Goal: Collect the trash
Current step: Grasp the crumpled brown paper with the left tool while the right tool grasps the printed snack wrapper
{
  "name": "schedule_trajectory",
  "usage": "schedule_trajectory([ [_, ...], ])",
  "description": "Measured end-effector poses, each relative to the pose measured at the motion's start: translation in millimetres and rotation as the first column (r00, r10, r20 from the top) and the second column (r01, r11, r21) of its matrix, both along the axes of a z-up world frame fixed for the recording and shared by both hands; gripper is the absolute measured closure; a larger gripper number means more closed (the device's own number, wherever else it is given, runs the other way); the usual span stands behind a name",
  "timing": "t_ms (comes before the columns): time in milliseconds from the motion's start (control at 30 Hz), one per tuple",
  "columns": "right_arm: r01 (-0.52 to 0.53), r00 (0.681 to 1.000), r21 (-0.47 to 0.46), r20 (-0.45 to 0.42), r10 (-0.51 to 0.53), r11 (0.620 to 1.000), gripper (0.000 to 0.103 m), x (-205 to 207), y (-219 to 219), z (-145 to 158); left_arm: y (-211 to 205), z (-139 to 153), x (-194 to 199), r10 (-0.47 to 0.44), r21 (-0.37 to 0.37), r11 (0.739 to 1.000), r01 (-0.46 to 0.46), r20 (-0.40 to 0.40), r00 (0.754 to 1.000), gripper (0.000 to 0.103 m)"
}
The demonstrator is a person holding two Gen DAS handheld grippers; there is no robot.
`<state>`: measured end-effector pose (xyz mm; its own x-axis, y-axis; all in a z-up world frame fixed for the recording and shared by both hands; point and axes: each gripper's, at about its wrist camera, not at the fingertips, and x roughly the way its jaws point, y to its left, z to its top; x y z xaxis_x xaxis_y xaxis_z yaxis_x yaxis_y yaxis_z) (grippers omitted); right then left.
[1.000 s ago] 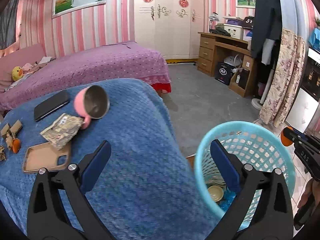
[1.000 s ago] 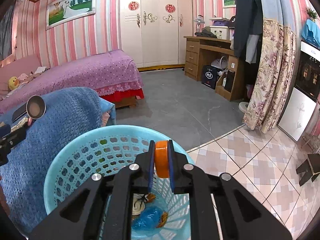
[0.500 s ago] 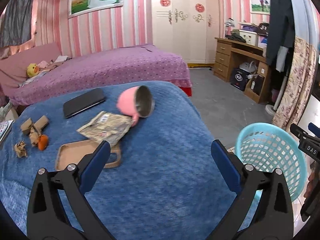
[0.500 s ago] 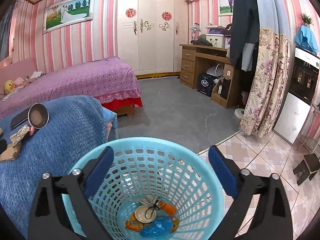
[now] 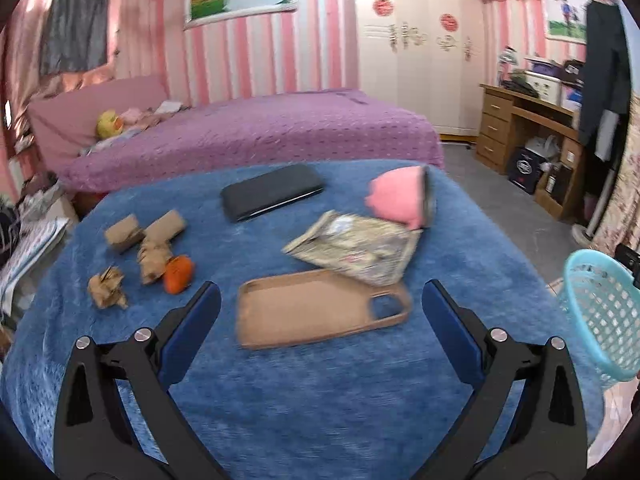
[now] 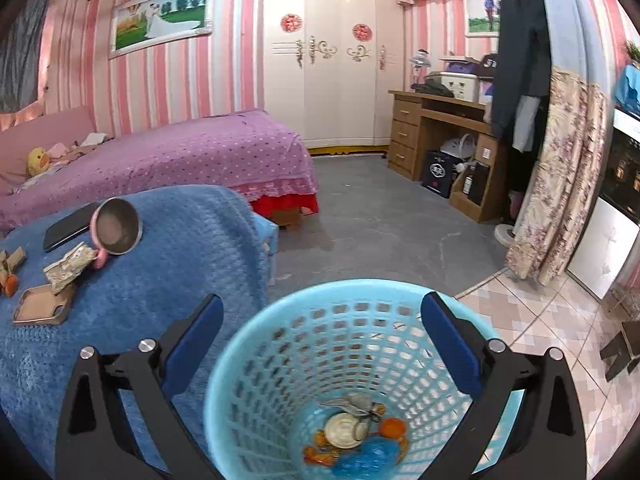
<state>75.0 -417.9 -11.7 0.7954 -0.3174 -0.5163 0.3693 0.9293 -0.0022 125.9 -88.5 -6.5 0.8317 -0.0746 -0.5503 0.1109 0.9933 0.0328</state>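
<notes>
Four pieces of trash lie at the left of the blue blanket (image 5: 320,392) in your left view: three crumpled brown paper scraps (image 5: 124,234) (image 5: 160,242) (image 5: 107,287) and one orange bit (image 5: 179,274), which touches the middle scrap. Just right of them you have one tan phone case (image 5: 320,308), one printed packet (image 5: 352,246) overlapping its far edge, one pink cup (image 5: 400,196) tipped on its side, and one black phone (image 5: 272,197) farther back.

Your left gripper (image 5: 320,312) hangs over the blanket with both fingers spread wide and nothing between them.

Your right gripper (image 6: 322,330) is likewise released and empty above the one blue basket (image 6: 256,360), which stands on the floor beside the blanket. On the basket's bottom lie orange pieces (image 6: 394,426), a pale round lid (image 6: 342,432) and a blue wrapper (image 6: 372,454).
</notes>
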Motion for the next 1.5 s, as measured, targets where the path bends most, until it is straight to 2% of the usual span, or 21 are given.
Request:
schedule_trajectory([
  [133,-0.036,0.999,0.012,-0.006,0.036,0.999,0.006,12,21,-4,29,-5,10,0.043,-0.012,0.999,-0.044,-0.017,0.999,0.006],
  [300,-0.054,0.999,0.048,0.006,0.053,0.997,0.006,20,39,-6,55,-11,15,0.083,0.048,0.995,-0.083,-0.008,0.997,0.006],
  [667,-0.131,0.991,0.002,-0.003,0.131,0.991,0.006,38,103,-3,103,-18,27,0.124,0.073,0.99,-0.121,-0.035,0.992,0.006],
  [867,-0.181,0.983,-0.018,-0.021,0.18,0.983,0.006,49,138,-4,153,-26,36,0.185,0.008,0.983,-0.185,-0.085,0.979,0.006],
  [1167,-0.277,0.96,-0.047,-0.059,0.274,0.96,0.006,85,182,-3,212,-37,54,0.267,-0.027,0.962,-0.273,-0.146,0.953,0.006],
  [1367,-0.318,0.946,-0.039,-0.074,0.314,0.947,0.006,114,199,-5,222,-49,75,0.263,-0.014,0.962,-0.271,-0.205,0.943,0.007],
  [1467,-0.33,0.94,-0.015,-0.1,0.327,0.944,0.006,121,199,-17,218,-48,83,0.254,-0.009,0.965,-0.261,-0.194,0.947,0.009],
  [1500,-0.335,0.937,-0.01,-0.108,0.332,0.942,0.006,124,200,-21,216,-48,86,0.251,-0.007,0.966,-0.257,-0.191,0.949,0.013],
])
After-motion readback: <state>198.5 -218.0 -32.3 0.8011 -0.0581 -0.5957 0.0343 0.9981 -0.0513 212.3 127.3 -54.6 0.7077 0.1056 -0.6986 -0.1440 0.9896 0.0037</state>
